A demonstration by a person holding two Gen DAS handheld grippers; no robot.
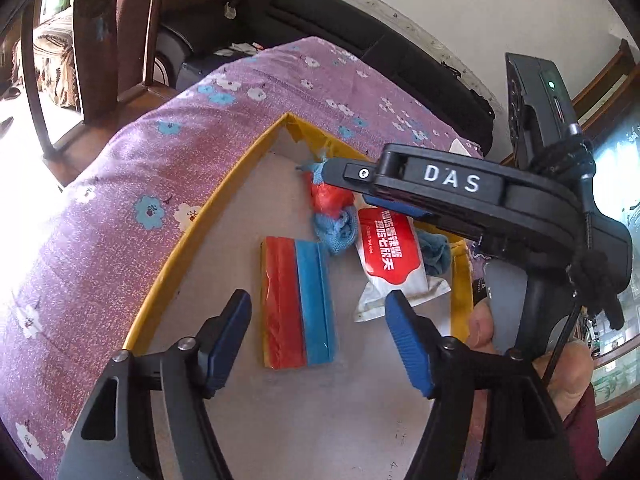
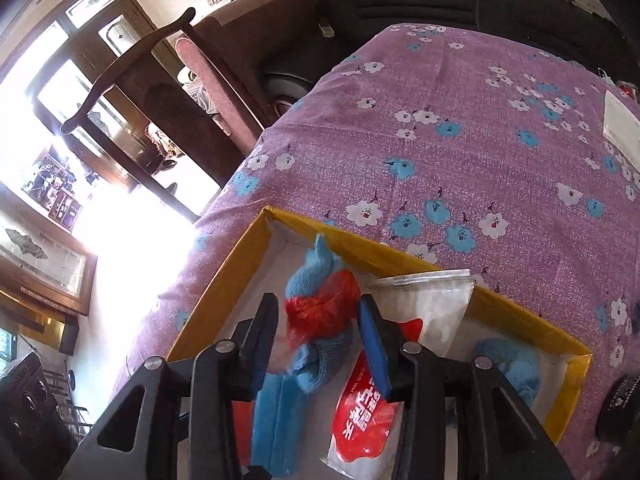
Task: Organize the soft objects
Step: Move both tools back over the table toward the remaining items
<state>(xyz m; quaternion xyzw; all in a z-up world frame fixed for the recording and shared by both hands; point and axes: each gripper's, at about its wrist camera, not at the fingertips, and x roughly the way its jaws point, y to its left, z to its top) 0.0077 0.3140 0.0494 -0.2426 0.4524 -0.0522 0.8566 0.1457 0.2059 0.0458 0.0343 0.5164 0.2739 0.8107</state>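
A yellow-rimmed cardboard box [image 1: 224, 196] sits on a purple flowered cloth. Inside lie a red and blue folded cloth [image 1: 296, 300], a red and white wet-wipe pack [image 1: 390, 256], and a blue and red knitted soft toy [image 1: 332, 212]. My left gripper [image 1: 320, 336] is open above the folded cloth, empty. My right gripper [image 2: 318, 336] is in the box with its jaws around the knitted toy [image 2: 320, 308]; its fingers sit apart beside the toy. The wipe pack [image 2: 368, 412] lies right of it, the folded cloth [image 2: 276, 416] below. The right gripper's body [image 1: 452, 184] crosses the left wrist view.
The box [image 2: 500, 312] has another blue soft piece [image 2: 516, 368] in its right corner. The purple cloth [image 2: 460, 128] stretches beyond the box. A dark sofa [image 1: 320, 16] and a wooden chair [image 2: 160, 80] stand behind. A white paper [image 2: 620, 124] lies at far right.
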